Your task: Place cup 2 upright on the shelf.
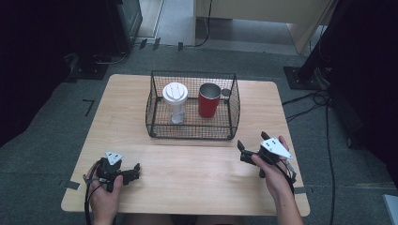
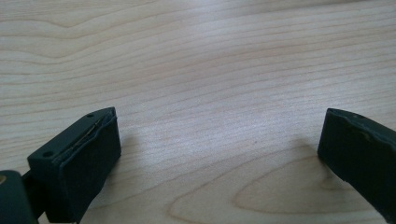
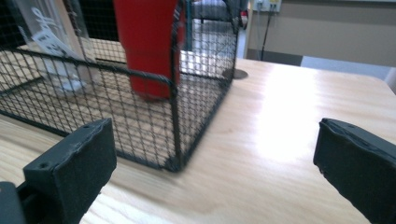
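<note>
A black wire basket [image 1: 192, 132] stands at the back middle of the wooden table [image 1: 187, 178]. Inside it, a clear tumbler with a white lid [image 1: 175, 101] stands on the left and a red cup [image 1: 208, 100] on the right. My left gripper [image 1: 136, 172] rests low at the front left, open and holding nothing; its jaws [image 2: 219, 116] hover over bare wood. My right gripper [image 1: 252, 139] is open at the front right, just off the basket's near right corner [image 3: 173, 93]. The right gripper [image 3: 215, 126] view shows the red cup [image 3: 144, 37] and the tumbler [image 3: 46, 42] through the mesh.
A small dark round disc [image 3: 235, 73] lies on the table by the basket's far right corner. Bare wood stretches between the two grippers and along the right of the basket. Cables and dark stands [image 1: 309, 70] sit on the floor beyond the table.
</note>
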A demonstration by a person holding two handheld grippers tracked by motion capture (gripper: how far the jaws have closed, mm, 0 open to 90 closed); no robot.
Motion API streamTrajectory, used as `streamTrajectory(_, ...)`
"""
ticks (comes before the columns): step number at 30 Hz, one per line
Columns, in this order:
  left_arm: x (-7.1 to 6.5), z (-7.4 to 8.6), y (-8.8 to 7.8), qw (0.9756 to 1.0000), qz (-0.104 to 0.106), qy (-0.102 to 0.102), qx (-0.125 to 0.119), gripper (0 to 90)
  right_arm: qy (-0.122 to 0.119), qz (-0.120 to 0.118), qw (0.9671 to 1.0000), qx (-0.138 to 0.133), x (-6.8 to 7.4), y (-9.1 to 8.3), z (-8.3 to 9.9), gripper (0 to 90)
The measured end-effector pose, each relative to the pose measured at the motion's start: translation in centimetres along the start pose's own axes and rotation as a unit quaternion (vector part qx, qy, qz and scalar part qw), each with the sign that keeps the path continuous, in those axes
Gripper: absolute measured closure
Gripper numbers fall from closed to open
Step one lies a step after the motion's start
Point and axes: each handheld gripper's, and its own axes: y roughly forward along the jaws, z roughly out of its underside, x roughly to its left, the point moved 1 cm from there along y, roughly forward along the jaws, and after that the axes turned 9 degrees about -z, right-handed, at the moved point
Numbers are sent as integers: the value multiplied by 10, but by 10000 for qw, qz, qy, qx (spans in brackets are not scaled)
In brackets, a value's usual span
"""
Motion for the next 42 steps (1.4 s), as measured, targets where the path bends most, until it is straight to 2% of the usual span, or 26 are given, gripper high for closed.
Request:
streamTrajectory(20, -1, 1, -1, 10000, 30, 28, -16, 1, 320, 423, 9985, 164, -29, -41, 37, 0)
streamTrajectory(31, -1, 1, -1, 10000, 31, 37, -4, 1, 75, 647, 9972, 364, -37, -64, 44, 0)
streamTrajectory(34, -1, 1, -1, 10000, 32, 37, -5, 1, 163, 657, 9953, 695, -39, -69, 46, 0)
streamTrajectory(38, -2, 1, -1, 10000, 31, 28, -11, 1, 313, 632, 9911, 1129, -42, -73, 49, 0)
streamTrajectory(42, -2, 1, -1, 10000, 31, 29, -10, 1, 532, 675, 9844, 1539, -45, -75, 52, 0)
